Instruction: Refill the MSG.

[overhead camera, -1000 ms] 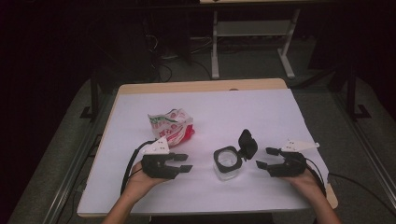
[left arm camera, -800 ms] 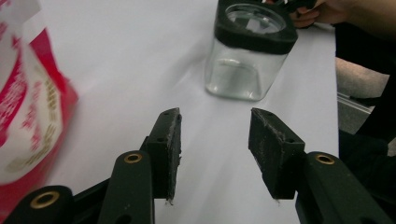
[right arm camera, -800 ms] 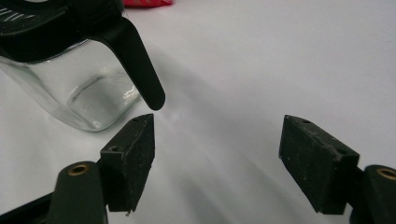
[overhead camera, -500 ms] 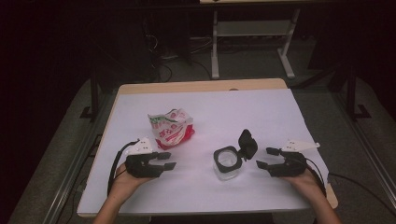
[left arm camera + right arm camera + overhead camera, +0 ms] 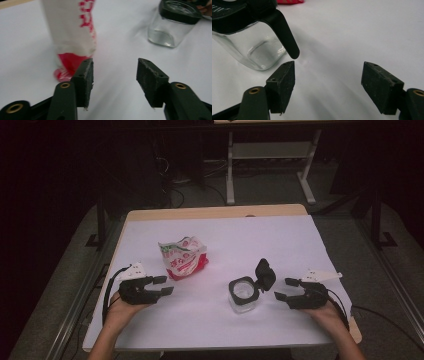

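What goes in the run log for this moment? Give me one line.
left gripper: open, jaws just opening, nothing between, beside snack bag | right gripper: open, empty, by glass jar | jar lid: flipped open

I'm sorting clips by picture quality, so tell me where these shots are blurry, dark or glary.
High view: the white table is brightly lit, the room behind nearly black. Left gripper view: the red and white bag is smeared with blur, the glass jar soft. Right gripper view: the jar shows small glints, and its black lid casts a soft shadow.
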Motion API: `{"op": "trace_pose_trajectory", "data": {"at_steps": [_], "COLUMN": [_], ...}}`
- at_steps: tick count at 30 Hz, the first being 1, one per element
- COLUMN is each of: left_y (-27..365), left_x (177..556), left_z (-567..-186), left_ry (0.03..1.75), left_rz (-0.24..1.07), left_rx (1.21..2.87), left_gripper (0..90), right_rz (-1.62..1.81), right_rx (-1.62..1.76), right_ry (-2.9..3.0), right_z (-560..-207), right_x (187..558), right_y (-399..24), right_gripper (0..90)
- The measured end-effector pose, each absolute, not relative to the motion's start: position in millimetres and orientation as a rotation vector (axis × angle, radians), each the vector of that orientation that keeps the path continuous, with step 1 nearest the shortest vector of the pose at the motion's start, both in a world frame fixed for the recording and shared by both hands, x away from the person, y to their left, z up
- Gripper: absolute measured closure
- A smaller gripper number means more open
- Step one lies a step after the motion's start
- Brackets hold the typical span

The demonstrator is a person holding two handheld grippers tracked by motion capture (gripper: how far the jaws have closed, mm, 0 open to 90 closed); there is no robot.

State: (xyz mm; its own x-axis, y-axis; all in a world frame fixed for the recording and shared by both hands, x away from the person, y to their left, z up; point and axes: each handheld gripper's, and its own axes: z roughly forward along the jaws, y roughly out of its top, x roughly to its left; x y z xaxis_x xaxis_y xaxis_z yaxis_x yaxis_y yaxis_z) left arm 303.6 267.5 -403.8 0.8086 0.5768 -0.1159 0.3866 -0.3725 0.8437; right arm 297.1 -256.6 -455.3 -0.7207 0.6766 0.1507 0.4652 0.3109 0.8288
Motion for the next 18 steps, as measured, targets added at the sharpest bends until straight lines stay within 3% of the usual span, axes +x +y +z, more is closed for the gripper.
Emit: {"op": "trace_pose_trajectory", "data": {"at_steps": [11, 18], "left_y": [270.2, 254.7], "left_x": [332.1, 353.3], "left_z": [-400.3, -401.3], "left_ry": [0.670, 0.641], "left_rz": [0.305, 0.303], "left_rx": [1.966, 1.974], "left_gripper": [21.7, 17.8], "right_rz": [1.368, 1.368], "right_rx": [1.051, 1.055], "right_ry": [2.348, 2.346], "right_z": [-455.3, -455.5], "right_x": [297.5, 298.0], "right_y": [-256.3, -256.9], "right_gripper": [26.6, 26.6]}}
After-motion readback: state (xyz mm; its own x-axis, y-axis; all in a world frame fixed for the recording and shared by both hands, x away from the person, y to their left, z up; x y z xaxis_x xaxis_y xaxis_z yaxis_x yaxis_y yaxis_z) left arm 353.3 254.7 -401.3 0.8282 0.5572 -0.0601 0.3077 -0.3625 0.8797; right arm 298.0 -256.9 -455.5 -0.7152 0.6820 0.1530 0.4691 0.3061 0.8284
